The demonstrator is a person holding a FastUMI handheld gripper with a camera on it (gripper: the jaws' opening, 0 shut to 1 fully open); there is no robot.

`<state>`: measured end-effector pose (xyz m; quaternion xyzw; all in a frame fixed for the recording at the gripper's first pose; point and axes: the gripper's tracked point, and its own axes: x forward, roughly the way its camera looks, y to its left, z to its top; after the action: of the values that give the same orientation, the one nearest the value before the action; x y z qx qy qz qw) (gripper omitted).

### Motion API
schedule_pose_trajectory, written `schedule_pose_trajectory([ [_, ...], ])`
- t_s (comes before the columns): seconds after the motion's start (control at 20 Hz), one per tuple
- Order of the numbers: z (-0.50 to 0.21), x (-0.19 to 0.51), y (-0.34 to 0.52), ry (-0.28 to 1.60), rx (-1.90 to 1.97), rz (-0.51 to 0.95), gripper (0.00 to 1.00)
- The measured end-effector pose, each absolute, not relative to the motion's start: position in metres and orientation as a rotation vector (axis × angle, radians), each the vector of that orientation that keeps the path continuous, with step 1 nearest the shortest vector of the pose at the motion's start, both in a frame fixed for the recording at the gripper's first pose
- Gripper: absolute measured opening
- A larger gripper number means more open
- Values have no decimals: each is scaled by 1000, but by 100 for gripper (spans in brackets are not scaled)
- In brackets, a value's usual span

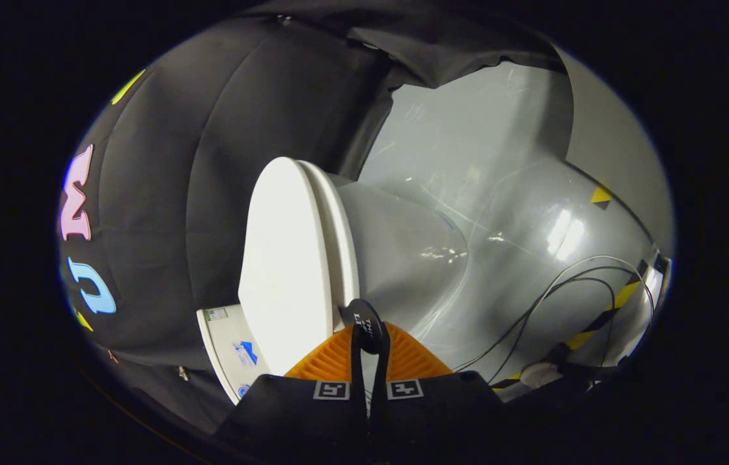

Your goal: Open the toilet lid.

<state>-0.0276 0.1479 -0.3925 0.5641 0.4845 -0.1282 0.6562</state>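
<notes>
Where toilet lid (283,258) meets black tab (364,316), tongs (369,349) nearly closed on tab; tab lettering unreadable.

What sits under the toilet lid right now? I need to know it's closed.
Directly under the lid lies the seat, flat against it, then the bowl. The bowl's inside is covered. The gripper is shut at the lid's edge.

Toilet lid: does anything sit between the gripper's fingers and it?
Nothing visible does. The gripper has its fingers close together, holding a small black tab right at the toilet lid edge, above the bowl.
</notes>
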Motion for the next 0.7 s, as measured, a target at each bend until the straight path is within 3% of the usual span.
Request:
schedule_pose_trajectory([
  [0.35,-365,-21,146,1073,969,-197,7],
  [0.7,-294,-8,158,968,789,-128,6],
])
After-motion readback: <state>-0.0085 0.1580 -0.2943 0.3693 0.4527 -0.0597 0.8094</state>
